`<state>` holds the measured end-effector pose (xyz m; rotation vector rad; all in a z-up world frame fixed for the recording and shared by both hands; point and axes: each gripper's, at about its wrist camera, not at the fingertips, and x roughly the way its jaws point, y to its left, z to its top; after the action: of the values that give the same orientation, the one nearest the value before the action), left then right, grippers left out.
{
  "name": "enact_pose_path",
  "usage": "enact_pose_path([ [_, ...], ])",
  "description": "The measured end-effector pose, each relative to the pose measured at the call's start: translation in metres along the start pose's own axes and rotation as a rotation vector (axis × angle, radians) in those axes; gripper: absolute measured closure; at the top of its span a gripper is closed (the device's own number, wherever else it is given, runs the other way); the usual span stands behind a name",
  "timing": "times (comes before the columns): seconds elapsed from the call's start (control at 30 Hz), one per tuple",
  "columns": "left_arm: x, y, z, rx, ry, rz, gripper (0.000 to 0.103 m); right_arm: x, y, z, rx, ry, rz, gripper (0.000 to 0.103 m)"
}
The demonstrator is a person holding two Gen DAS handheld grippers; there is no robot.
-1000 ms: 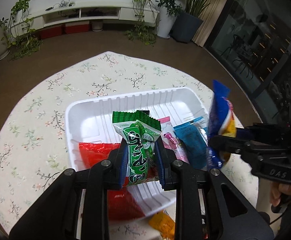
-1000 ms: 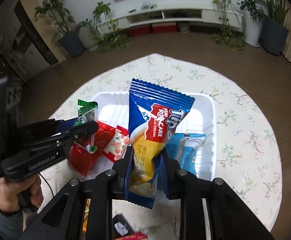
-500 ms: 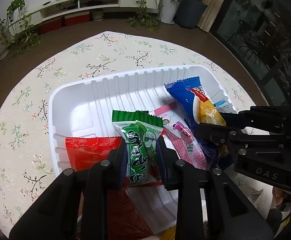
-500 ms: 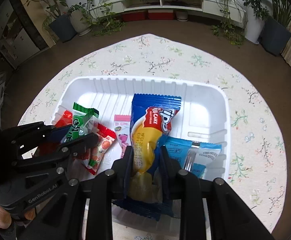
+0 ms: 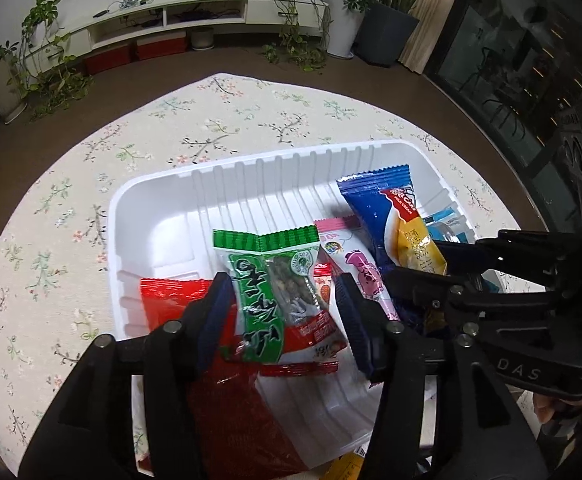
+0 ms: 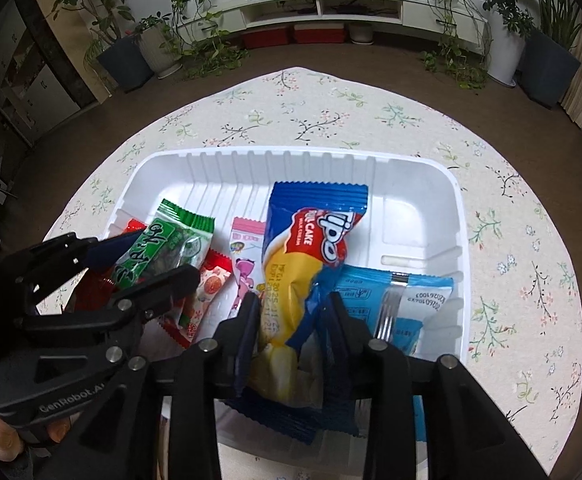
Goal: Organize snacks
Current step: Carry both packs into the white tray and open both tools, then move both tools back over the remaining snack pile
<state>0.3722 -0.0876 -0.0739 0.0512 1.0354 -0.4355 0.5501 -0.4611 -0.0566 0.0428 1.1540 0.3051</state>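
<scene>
Right wrist view alone shows light blue packet (image 6: pixel 407 300) fully in tray (image 6: pixel 423 208).

The red packet (image 5: pixel 163 300) is mostly covered: the left tool (image 5: pixel 283 312) and the green snack bag (image 5: pixel 267 292) sit over it, and its lower part is blurred. The near rim of the white tray (image 6: pixel 371 156) disappears behind the right tool (image 6: pixel 291 320). The light blue packet (image 6: pixel 395 296) runs under that tool's finger, and its print is too small to read. A yellow wrapper (image 5: pixel 339 468) is cut off by the bottom edge.
</scene>
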Motion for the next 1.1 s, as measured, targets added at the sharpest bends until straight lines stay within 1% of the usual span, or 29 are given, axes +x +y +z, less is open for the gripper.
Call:
enact_pose_path([
  [0.13,-0.016,0.005,-0.004,-0.013,-0.023,-0.002,0.041,-0.011,0.002,-0.002,0.001,-0.025,0.001,0.051],
  [0.2,-0.028,0.005,-0.008,-0.008,-0.032,-0.008,0.032,-0.020,0.001,-0.003,0.012,-0.041,0.005,0.042],
  [0.23,-0.034,0.006,-0.010,-0.006,-0.037,-0.012,0.023,-0.027,0.000,-0.004,0.022,-0.053,0.010,0.039],
  [0.27,-0.043,0.006,-0.014,-0.006,-0.046,-0.015,0.014,-0.034,-0.001,-0.005,0.031,-0.067,0.021,0.033],
  [0.3,-0.054,0.007,-0.019,-0.007,-0.062,-0.016,0.010,-0.045,-0.003,-0.008,0.051,-0.092,0.037,0.027],
  [0.33,-0.063,0.008,-0.023,-0.008,-0.078,-0.016,0.003,-0.053,-0.005,-0.010,0.068,-0.113,0.052,0.024],
  [0.37,-0.074,0.010,-0.028,-0.008,-0.097,-0.015,0.000,-0.064,-0.007,-0.014,0.088,-0.137,0.075,0.019],
  [0.47,-0.111,0.015,-0.051,-0.017,-0.153,-0.025,0.000,-0.097,-0.016,-0.032,0.165,-0.214,0.166,0.009],
  [0.5,-0.123,0.014,-0.059,-0.011,-0.176,-0.024,0.000,-0.108,-0.020,-0.043,0.197,-0.242,0.204,0.006],
  [0.6,-0.154,0.009,-0.088,0.032,-0.226,0.021,0.000,-0.127,-0.027,-0.072,0.273,-0.293,0.285,0.003],
  [0.67,-0.172,0.004,-0.111,0.067,-0.243,0.037,0.000,-0.133,-0.031,-0.098,0.330,-0.299,0.349,0.002],
  [0.73,-0.190,0.000,-0.134,0.065,-0.259,0.053,0.000,-0.135,-0.033,-0.123,0.384,-0.295,0.398,0.002],
  [0.77,-0.197,-0.002,-0.147,0.059,-0.249,0.054,0.000,-0.135,-0.034,-0.135,0.406,-0.292,0.424,0.002],
  [0.8,-0.201,-0.003,-0.161,0.054,-0.223,0.055,0.000,-0.136,-0.034,-0.147,0.425,-0.290,0.445,0.002],
  [0.87,-0.206,-0.004,-0.187,0.028,-0.185,0.068,0.000,-0.138,-0.033,-0.173,0.455,-0.290,0.456,0.002],
  [0.93,-0.209,-0.003,-0.216,-0.014,-0.161,0.063,0.000,-0.141,-0.027,-0.196,0.461,-0.293,0.444,0.002],
  [1.03,-0.202,0.001,-0.254,-0.098,-0.113,0.046,0.000,-0.144,-0.011,-0.225,0.440,-0.296,0.409,0.002],
  [1.1,-0.195,0.002,-0.273,-0.123,-0.091,0.043,0.000,-0.146,0.002,-0.242,0.413,-0.308,0.361,0.002],
])
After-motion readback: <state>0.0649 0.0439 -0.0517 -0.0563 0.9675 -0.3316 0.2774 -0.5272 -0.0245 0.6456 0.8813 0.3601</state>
